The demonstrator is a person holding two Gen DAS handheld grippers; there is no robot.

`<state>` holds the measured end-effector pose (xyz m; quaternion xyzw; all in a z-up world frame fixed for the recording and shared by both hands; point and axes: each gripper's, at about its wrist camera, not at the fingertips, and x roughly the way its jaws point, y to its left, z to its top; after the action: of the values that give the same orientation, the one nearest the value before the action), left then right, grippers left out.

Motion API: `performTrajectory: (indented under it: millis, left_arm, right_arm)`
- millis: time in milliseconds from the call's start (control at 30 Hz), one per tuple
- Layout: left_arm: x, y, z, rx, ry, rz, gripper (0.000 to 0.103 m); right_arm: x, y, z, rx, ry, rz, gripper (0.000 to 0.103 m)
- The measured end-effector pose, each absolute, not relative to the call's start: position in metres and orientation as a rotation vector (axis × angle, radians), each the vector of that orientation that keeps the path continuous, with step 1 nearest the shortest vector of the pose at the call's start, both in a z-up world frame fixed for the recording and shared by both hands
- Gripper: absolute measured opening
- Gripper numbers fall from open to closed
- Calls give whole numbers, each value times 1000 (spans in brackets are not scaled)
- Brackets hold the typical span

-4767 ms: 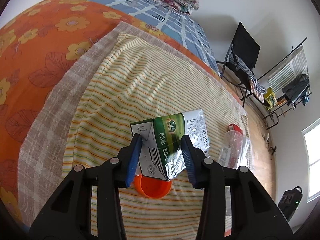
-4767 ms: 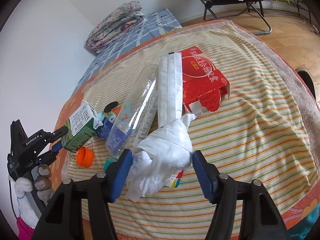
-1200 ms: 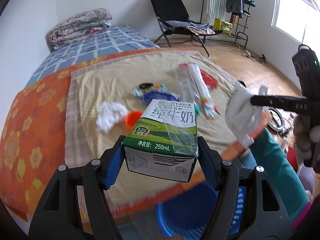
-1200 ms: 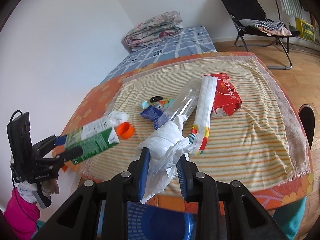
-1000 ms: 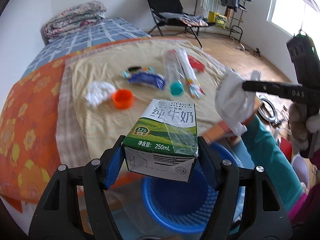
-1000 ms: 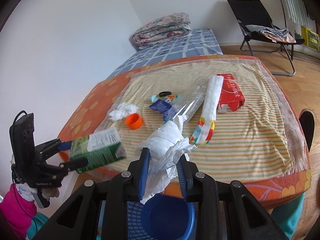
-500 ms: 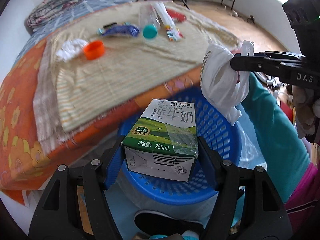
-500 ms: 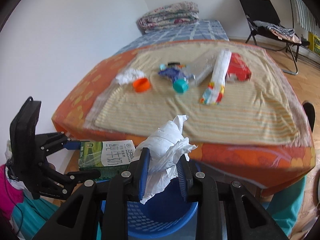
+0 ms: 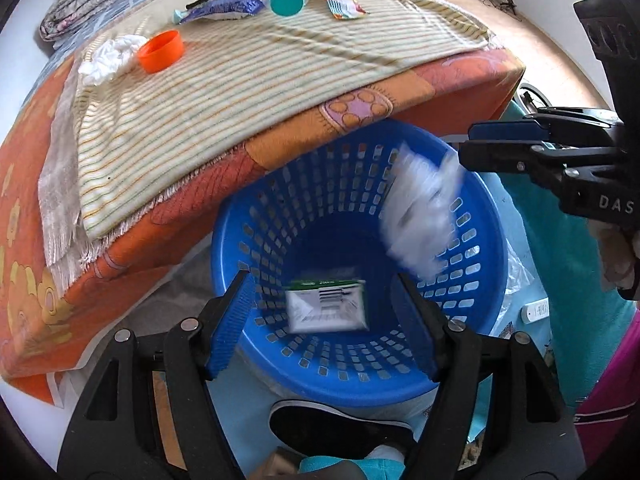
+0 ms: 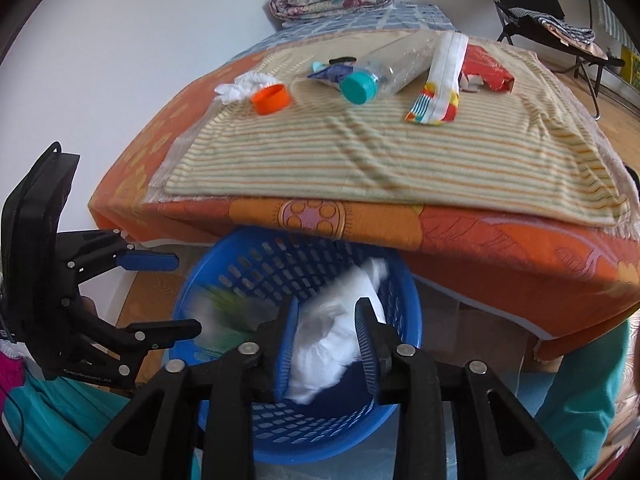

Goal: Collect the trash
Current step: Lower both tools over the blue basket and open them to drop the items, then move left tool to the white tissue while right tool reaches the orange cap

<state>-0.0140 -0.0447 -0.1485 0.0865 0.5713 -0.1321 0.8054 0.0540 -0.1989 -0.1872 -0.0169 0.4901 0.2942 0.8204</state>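
Note:
Under the bed's edge stands a blue plastic basket [image 9: 486,216] [image 10: 404,344]. My left gripper [image 9: 322,300] [image 10: 180,294] hangs open above it, and the green-and-white milk carton [image 9: 326,304] [image 10: 224,312], blurred, drops free inside the basket. The jaws of my right gripper [image 10: 326,308] [image 9: 468,144] are opening. A white plastic bag [image 10: 336,336] [image 9: 420,216], also blurred, falls from between them into the basket. The pads no longer press on it.
On the striped cloth [image 10: 360,152] of the bed lie an orange cap [image 10: 270,98], a white tissue wad [image 10: 240,86], a clear bottle with a teal cap [image 10: 360,86], a blue wrapper [image 10: 330,72], a striped packet [image 10: 440,80] and a red box [image 10: 486,68]. A black shoe [image 9: 340,426] sits below the basket.
Both grippers have come down over the basket. The left jaws have let go of the milk carton, and the right jaws have widened and released the white bag. Both things are falling.

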Motion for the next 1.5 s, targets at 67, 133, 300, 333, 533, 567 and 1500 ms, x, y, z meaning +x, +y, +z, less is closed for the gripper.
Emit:
performTrajectory:
  millis: [67, 133, 300, 333, 533, 567, 1500]
  left_arm:
    - [-14, -44, -149, 189, 1222, -282, 72]
    - [-13, -43, -148, 188, 1216, -282, 72]
    - [-10, -39, -141, 174, 1191, -270, 72]
    - [-9, -38, -140, 170, 1188, -267, 72]
    - [0, -28, -126, 131, 1141, -233, 72]
    - [2, -26, -121, 121, 1125, -223, 72]
    - [110, 85, -64, -242, 921, 89, 72]
  right_arm:
    - [54, -199, -190, -35, 1053, 624, 51]
    - [54, -200, -191, -30, 1051, 622, 68]
    - [54, -200, -193, -41, 1055, 615, 68]
    - [55, -200, -193, -41, 1056, 613, 69]
    - [58, -198, -185, -46, 1040, 611, 75]
    - [58, -197, -183, -49, 1035, 611, 75]
    - [117, -156, -123, 13, 935, 692, 85]
